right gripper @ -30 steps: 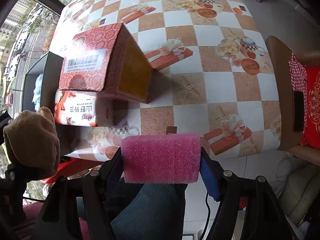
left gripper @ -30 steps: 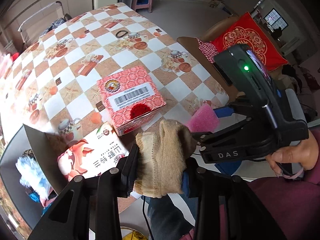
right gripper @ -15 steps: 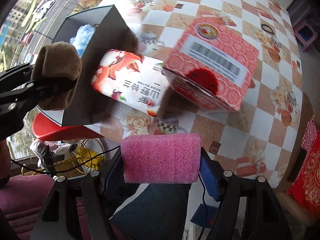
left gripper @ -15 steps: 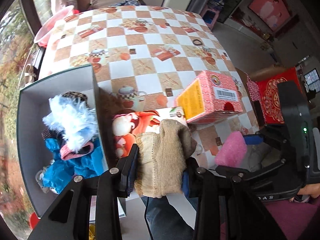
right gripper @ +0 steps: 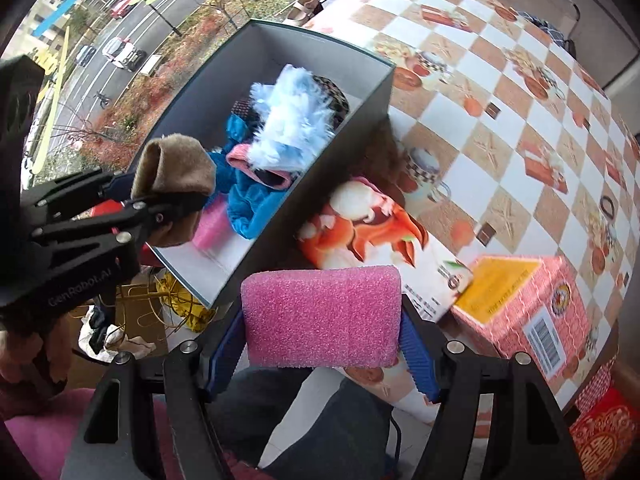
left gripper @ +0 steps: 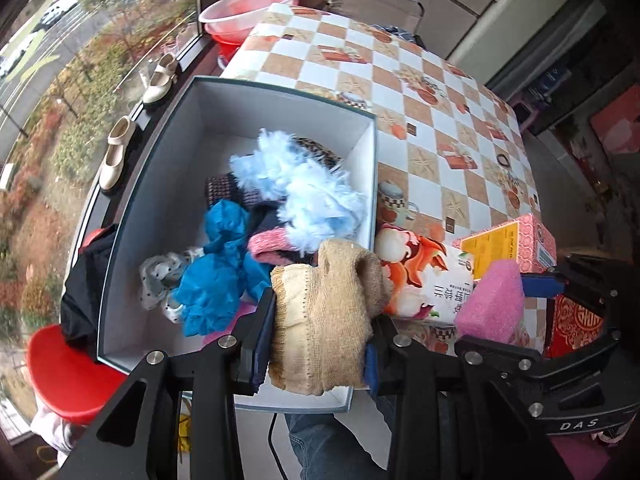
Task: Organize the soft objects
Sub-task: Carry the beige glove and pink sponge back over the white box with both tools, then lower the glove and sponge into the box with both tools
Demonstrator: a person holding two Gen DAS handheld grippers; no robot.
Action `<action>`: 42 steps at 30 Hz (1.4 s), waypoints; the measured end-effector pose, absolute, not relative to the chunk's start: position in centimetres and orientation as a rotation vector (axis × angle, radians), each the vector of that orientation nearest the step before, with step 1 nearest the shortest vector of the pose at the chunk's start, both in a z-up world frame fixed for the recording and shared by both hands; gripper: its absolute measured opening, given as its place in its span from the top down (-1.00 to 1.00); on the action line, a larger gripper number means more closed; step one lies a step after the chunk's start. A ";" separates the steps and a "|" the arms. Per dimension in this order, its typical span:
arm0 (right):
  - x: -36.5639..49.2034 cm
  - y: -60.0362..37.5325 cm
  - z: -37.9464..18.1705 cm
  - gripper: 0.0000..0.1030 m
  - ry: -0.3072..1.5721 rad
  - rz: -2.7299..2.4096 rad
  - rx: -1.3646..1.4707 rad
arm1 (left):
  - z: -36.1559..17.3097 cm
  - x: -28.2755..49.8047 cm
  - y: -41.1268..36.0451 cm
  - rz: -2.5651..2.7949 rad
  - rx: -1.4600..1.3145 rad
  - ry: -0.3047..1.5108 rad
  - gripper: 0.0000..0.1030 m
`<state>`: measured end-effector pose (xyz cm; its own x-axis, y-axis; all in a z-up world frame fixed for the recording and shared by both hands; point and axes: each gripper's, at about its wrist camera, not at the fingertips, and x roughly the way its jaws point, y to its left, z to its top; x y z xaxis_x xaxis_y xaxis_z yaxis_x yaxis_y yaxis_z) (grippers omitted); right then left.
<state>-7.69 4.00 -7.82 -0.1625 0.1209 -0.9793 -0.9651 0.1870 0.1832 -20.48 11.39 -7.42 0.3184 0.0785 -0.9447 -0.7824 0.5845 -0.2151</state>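
Black left tool [left gripper: 318, 344], silver screws, blue pads [right gripper: 416, 354], "DAS" marking

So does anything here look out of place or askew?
Mostly no. The grey box holding the soft items overhangs the table's near edge, and the cartoon-printed package lies tilted against its wall. Both grippers hold their items squarely: beige sock, pink sponge.

Box [left gripper: 168, 184] left half free; fluffy pile [left gripper: 304, 196] right

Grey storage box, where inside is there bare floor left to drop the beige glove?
Inside the open grey cardboard box, bare floor shows along the left wall and far-left corner. The right and middle are crowded by the fluffy light-blue plush, crumpled blue cloth and pink knit cuff.
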 end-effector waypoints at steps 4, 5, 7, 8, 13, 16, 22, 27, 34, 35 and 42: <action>-9.8 6.6 -7.6 -0.38 1.305 1.301 -0.949 | -8.2 -22.5 12.0 0.715 -0.823 1.096 0.23; -10.3 7.1 -7.6 -0.38 1.295 1.317 -0.965 | -8.3 -23.0 12.1 0.729 -0.833 1.092 0.23; -11.2 8.0 -7.5 -0.38 1.280 1.342 -0.991 | -8.5 -23.8 12.2 0.757 -0.847 1.088 0.23; -11.5 8.3 -7.5 -0.38 1.273 1.352 -1.002 | -8.6 -24.2 12.3 0.769 -0.855 1.086 0.23; -12.6 9.6 -7.6 -0.38 1.257 1.386 -1.042 | -9.3 -25.6 12.4 0.813 -0.897 1.081 0.23; -12.8 10.0 -7.8 -0.38 1.261 1.390 -1.055 | -9.6 -26.2 12.5 0.829 -0.914 1.079 0.23; -13.0 10.3 -8.1 -0.38 1.270 1.397 -1.064 | -9.8 -26.4 12.3 0.841 -0.926 1.085 0.23; -13.1 10.4 -8.0 -0.38 1.273 1.402 -1.060 | -10.0 -26.4 12.4 0.842 -0.926 1.090 0.23; -12.8 10.3 -7.8 -0.38 1.274 1.397 -1.047 | -9.8 -25.9 12.4 0.833 -0.907 1.097 0.23; -12.7 10.4 -7.8 -0.38 1.273 1.396 -1.044 | -9.8 -25.8 12.4 0.832 -0.905 1.098 0.23; -12.4 10.9 -7.5 -0.38 1.268 1.389 -1.030 | -9.7 -25.7 12.7 0.840 -0.887 1.104 0.23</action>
